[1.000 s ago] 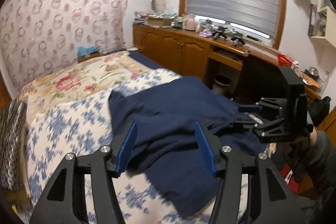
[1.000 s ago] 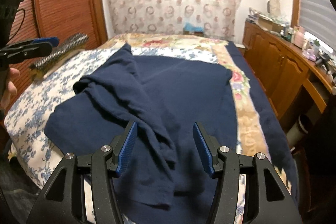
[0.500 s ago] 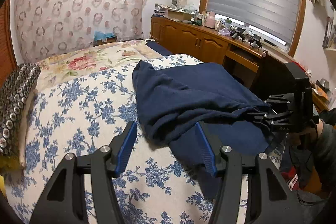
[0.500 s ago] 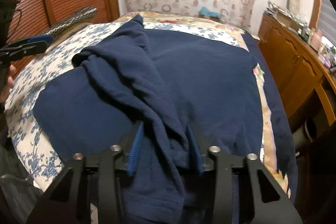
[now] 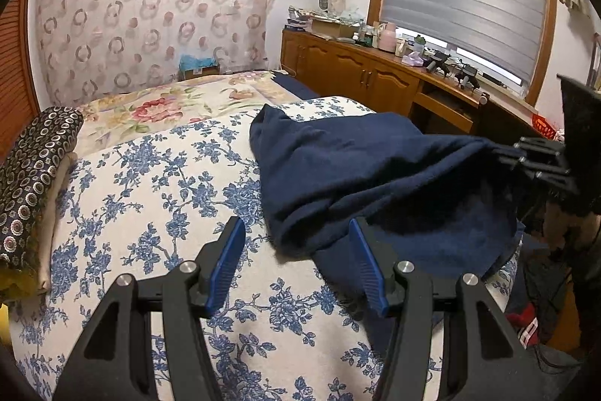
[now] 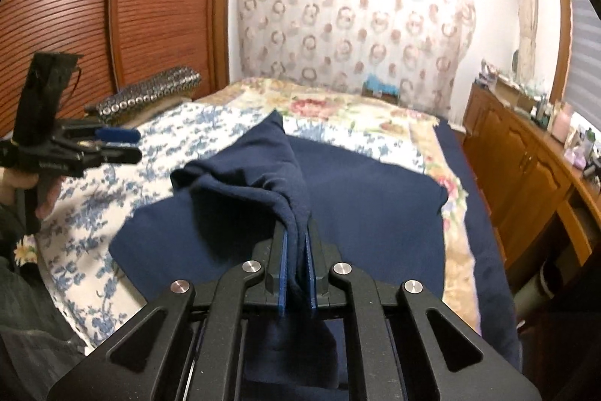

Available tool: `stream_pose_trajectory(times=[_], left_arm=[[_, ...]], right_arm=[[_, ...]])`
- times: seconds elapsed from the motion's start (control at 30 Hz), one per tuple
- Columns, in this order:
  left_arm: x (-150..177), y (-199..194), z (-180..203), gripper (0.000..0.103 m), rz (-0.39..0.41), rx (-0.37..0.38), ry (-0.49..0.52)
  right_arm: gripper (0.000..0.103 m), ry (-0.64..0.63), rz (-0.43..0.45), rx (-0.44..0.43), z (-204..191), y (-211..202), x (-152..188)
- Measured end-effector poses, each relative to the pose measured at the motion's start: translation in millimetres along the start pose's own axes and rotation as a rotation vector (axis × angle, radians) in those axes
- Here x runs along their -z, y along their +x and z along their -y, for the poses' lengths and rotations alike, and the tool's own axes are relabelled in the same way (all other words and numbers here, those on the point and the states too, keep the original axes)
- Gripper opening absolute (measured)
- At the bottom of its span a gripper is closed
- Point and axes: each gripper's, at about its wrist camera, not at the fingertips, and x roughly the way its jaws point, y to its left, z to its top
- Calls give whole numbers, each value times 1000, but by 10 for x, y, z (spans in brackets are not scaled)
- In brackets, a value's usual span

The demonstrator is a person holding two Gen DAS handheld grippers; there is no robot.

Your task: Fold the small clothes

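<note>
A dark navy garment [image 5: 360, 171] lies crumpled on the floral bedspread [image 5: 150, 183]; it also shows in the right wrist view [image 6: 360, 198]. My right gripper [image 6: 296, 250] is shut on a bunched fold of the garment and lifts it off the bed; it also shows in the left wrist view [image 5: 526, 156] at the right edge. My left gripper [image 5: 296, 262] is open and empty, above the bedspread near the garment's near edge. In the right wrist view it [image 6: 116, 145] hovers at the left over the bed.
A patterned dark pillow [image 5: 33, 168] lies at the bed's left edge. A wooden cabinet [image 5: 360, 74] with clutter runs along the right under the window. Wooden slatted doors [image 6: 112, 6] stand at the left. A patterned curtain [image 5: 157, 17] hangs behind the bed.
My right gripper closed on a fold of the navy garment and raised it. My left gripper drew away leftward, off the garment, staying open.
</note>
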Motion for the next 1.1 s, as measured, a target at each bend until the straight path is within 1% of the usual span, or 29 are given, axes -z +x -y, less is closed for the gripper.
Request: stream_pose_trajectory(times=[0.1, 0.23, 0.33, 0.5, 0.57, 0.6, 0.7, 0.73, 0.83, 0.97, 1.1], left_arm=[[3, 5, -2, 57, 0, -3, 0], [10, 7, -6, 57, -2, -3, -2], [8, 5, -4, 57, 0, -4, 1], [17, 4, 1, 57, 3, -6, 6], [19, 7, -5, 57, 2, -6, 5], [18, 2, 1, 57, 4, -6, 6], [24, -8, -7, 57, 6, -10, 3], [28, -17, -15, 57, 9, -12, 1], [28, -43, -36, 57, 16, -17, -7], [25, -88, -74, 57, 26, -22, -12], [24, -126, -98, 57, 34, -29, -17]], right_arm=[[5, 9, 12, 15, 41, -52, -57], [5, 29, 12, 56, 124, -118, -85], [6, 49, -37, 96, 246, -61, 0], [6, 89, -140, 123, 400, 127, 308], [7, 111, -168, 115, 433, 187, 412], [13, 119, -179, 114, 436, 206, 450], [19, 109, -190, 127, 406, 201, 491], [24, 106, -189, 129, 395, 184, 479], [46, 93, -162, 131, 357, 100, 397], [53, 55, -106, 94, 230, 21, 199], [54, 10, -95, 56, 68, 151, 25]])
